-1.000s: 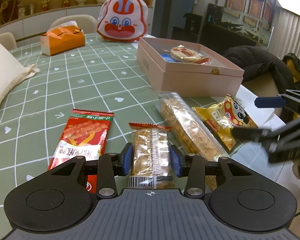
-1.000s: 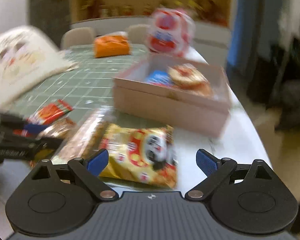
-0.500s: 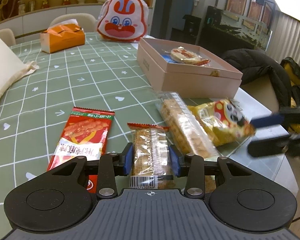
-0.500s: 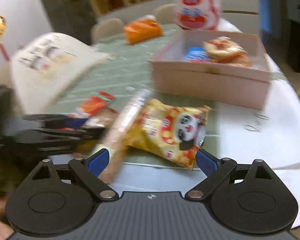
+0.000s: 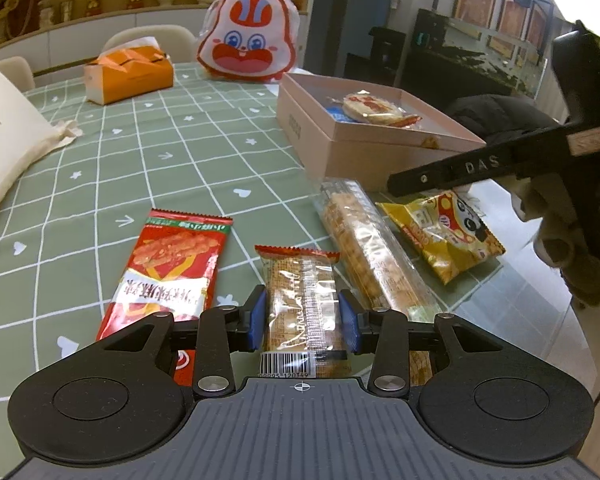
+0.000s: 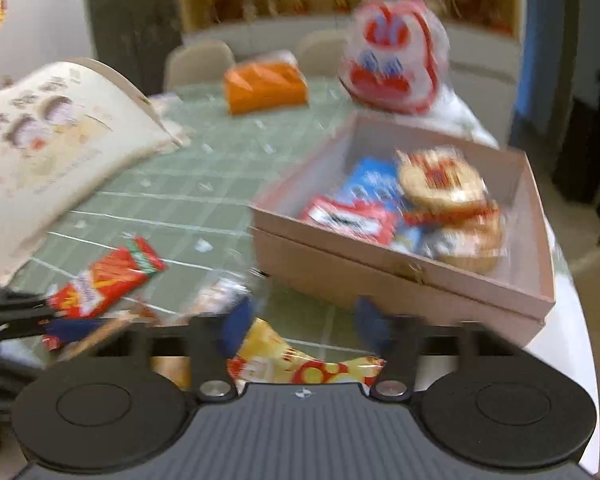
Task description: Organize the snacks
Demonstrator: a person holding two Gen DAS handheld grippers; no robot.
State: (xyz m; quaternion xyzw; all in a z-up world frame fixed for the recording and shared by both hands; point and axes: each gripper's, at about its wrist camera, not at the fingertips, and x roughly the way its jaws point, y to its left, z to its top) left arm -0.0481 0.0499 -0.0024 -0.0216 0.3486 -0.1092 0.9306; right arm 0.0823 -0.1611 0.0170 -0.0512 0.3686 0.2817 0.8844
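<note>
So I'm looking down my left gripper (image 5: 303, 316) and its blue pads are sitting tight on both sides of the cracker pack (image 5: 302, 302), clenched on it. That pack is clear plastic with a red crimped top edge, golden-brown crackers showing through, and a white barcode label at the near end; I'm reading digits like "120349" but not fully sure. It's lying on the green checked tablecloth (image 5: 148, 176).

Going left to right: the red snack bag (image 5: 168, 276) with white Chinese lettering I can't make out is lying flat just beside the pack, then a long clear sleeve of crackers (image 5: 370, 248), then the yellow panda bag (image 5: 444, 232) near the table edge. Behind them the pink box (image 5: 340, 140) is holding a round wrapped rice cracker and something blue.

My right gripper (image 6: 304, 326) is hovering over the yellow panda bag with its jaws spread and nothing between them, though that view is blurry. "DAS" is printed on its side in the left view.
</note>
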